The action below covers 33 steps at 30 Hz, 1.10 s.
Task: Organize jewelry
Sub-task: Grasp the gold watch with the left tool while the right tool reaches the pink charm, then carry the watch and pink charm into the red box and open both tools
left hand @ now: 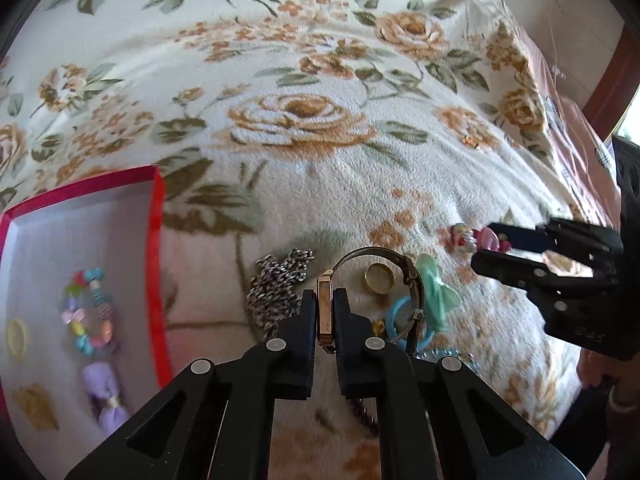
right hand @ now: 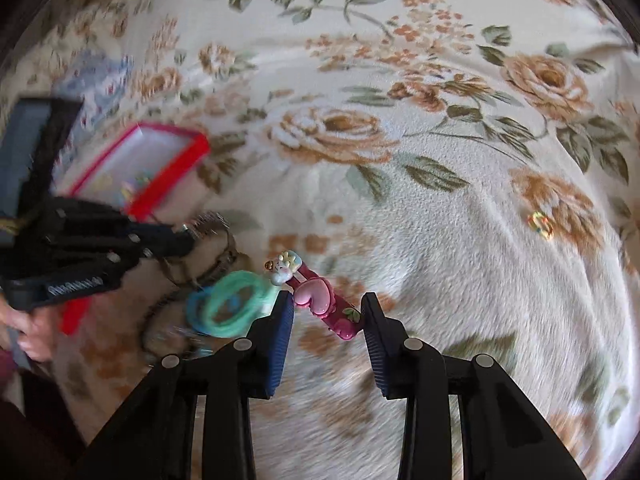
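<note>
1. Left gripper [left hand: 325, 312]: jaws clenched on the case of a rose-gold wristwatch [left hand: 325, 316], held edge-on; its mesh strap [left hand: 416, 300] loops to the right over the floral blanket [left hand: 320, 80].
2. Right gripper [right hand: 326, 312]: jaws spread wide, straddling a pink hair clip [right hand: 320, 300] that lies on the blanket; neither pad appears to grip it yet.
3. Red-rimmed box [left hand: 156, 248]: sits to the left of the left gripper, already holding a beaded bracelet [left hand: 90, 312], a lilac bow [left hand: 106, 400] and other small pieces.
4. Loose pile beside the watch: silver chain [left hand: 276, 292], gold ring [left hand: 378, 278], mint bow [left hand: 434, 292], blue hair tie [left hand: 400, 320].
5. Risk, watch: the strap passes close around the ring and hair tie; lifting may snag and drag them off the pile.
6. Risk, grip: the narrow case edge could pivot or slip between the pads during transfer to the box.
7. Risk, clip: it lies diagonally, so closing may skew it or pinch blanket pile.
</note>
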Tool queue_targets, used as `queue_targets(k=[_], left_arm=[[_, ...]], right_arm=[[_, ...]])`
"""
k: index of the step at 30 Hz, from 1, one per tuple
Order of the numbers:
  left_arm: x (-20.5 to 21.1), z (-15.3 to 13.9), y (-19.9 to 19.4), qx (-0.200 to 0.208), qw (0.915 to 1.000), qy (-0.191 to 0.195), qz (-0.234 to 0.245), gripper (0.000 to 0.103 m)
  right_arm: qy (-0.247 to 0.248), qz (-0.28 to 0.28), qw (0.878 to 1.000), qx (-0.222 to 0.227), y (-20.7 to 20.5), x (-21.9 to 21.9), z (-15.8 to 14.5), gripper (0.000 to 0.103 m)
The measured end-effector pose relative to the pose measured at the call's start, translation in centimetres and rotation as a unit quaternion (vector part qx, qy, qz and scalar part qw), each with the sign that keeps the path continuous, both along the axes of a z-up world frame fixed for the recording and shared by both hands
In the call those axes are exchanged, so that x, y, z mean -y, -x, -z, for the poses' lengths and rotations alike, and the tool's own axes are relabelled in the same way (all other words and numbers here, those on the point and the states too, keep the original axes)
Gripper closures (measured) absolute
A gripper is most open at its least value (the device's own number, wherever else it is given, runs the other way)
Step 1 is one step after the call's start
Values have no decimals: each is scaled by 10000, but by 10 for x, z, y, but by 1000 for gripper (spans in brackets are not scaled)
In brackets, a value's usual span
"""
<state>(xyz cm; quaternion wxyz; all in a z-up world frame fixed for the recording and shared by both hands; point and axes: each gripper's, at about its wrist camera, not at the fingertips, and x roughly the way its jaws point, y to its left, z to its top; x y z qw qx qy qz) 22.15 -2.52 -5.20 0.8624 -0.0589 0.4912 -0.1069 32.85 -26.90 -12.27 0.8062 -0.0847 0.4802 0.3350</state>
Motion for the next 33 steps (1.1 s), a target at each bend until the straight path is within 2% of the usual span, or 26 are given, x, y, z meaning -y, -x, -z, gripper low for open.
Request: queue_targets(k=[4,14,24,33], left_arm=[[-16,-17,23,144,9998,101,-102,96],[-64,-44,87,414,9971,138,-630,96],[-112,-45,134,305,9926,194,-1161,96],[-154,-48,165,332,9856,8,-1660,96]], right_arm=[[-500,268,9983,-149,18,-1,-14,68],[-1028,408,9929,-428,56,-31,-15,68],[-1170,-54,9916,-542,82,-84,-18,68],[-1163,-564,9901,-548,95,-136,-23,68]])
